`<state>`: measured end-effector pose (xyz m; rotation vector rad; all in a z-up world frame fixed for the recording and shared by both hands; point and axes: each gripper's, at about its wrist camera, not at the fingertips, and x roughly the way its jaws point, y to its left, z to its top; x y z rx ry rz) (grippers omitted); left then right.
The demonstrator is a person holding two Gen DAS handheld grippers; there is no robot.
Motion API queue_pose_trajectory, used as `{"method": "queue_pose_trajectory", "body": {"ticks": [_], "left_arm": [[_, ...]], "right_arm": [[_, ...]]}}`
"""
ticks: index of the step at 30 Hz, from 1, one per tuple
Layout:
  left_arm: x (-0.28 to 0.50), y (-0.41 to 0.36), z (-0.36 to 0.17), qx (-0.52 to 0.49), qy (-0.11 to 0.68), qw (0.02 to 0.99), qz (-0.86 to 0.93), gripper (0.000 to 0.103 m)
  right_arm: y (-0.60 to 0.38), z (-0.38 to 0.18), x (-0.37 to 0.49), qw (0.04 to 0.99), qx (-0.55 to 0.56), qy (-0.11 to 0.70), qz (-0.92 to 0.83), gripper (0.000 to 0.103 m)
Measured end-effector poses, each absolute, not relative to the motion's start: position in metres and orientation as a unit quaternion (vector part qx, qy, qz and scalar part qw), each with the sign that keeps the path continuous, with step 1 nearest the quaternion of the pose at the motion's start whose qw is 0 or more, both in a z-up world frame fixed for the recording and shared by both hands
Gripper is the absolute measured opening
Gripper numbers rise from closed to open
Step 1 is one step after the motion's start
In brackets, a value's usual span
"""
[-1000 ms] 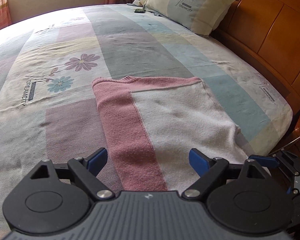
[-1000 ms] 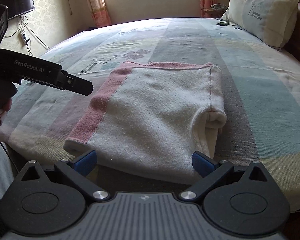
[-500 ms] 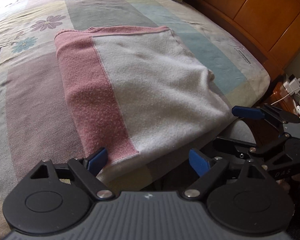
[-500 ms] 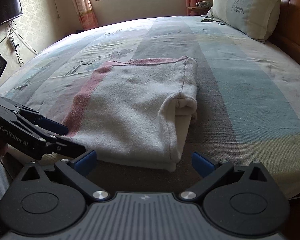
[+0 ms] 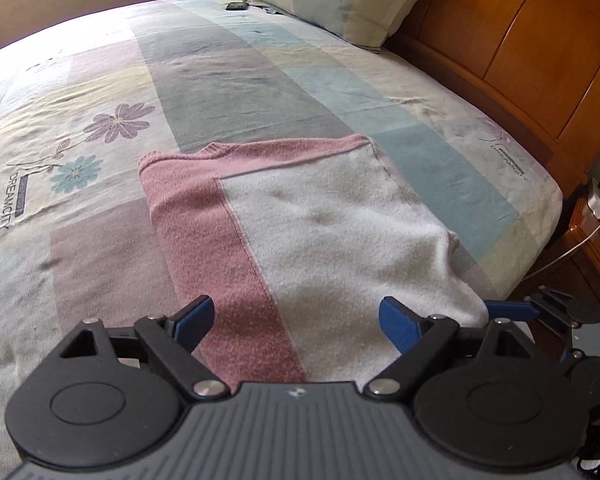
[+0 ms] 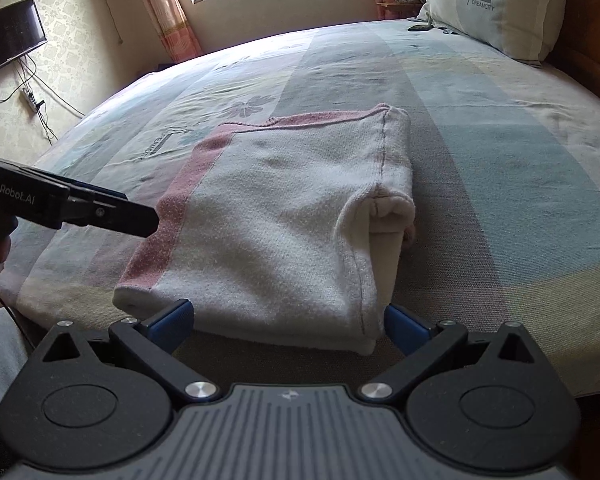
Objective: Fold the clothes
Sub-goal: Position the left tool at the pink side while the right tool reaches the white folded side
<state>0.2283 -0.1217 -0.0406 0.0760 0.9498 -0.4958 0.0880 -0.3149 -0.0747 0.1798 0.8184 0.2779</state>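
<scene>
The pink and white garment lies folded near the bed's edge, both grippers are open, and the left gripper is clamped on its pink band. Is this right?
Not quite. The left gripper holds nothing: the left wrist view shows its jaws wide apart above the folded garment. The rest stands; the right gripper is open too.

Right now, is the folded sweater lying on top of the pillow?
No, the folded sweater lies flat on the bedsheet near the bed's front edge, while the pillow sits far behind by the headboard.
</scene>
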Motion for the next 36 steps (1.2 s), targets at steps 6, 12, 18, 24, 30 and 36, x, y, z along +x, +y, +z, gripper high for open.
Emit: {"method": "queue_pose_trajectory", "body": {"ticks": [6, 12, 18, 24, 30, 36], "left_arm": [[0.254, -0.148, -0.061, 0.074, 0.465, 0.850, -0.238, 0.090], [0.246, -0.147, -0.064, 0.076, 0.464, 0.848, -0.246, 0.091], [0.263, -0.131, -0.071, 0.038, 0.487, 0.843, -0.226, 0.094], [0.264, -0.114, -0.069, -0.009, 0.484, 0.843, -0.233, 0.094], [0.267, -0.091, -0.072, -0.061, 0.490, 0.842, -0.216, 0.094], [0.274, -0.065, -0.071, -0.118, 0.475, 0.847, -0.209, 0.094]], "right_arm": [[-0.320, -0.068, 0.085, 0.909, 0.086, 0.390, 0.121, 0.103], [-0.328, -0.068, 0.085, 0.909, 0.087, 0.392, 0.111, 0.103], [-0.333, -0.048, 0.094, 0.928, 0.078, 0.348, 0.113, 0.103], [-0.324, -0.025, 0.129, 0.939, 0.053, 0.302, 0.155, 0.103], [-0.321, -0.054, 0.179, 0.911, 0.094, 0.355, 0.188, 0.103], [-0.344, -0.056, 0.175, 0.902, 0.143, 0.363, 0.185, 0.103]]}}
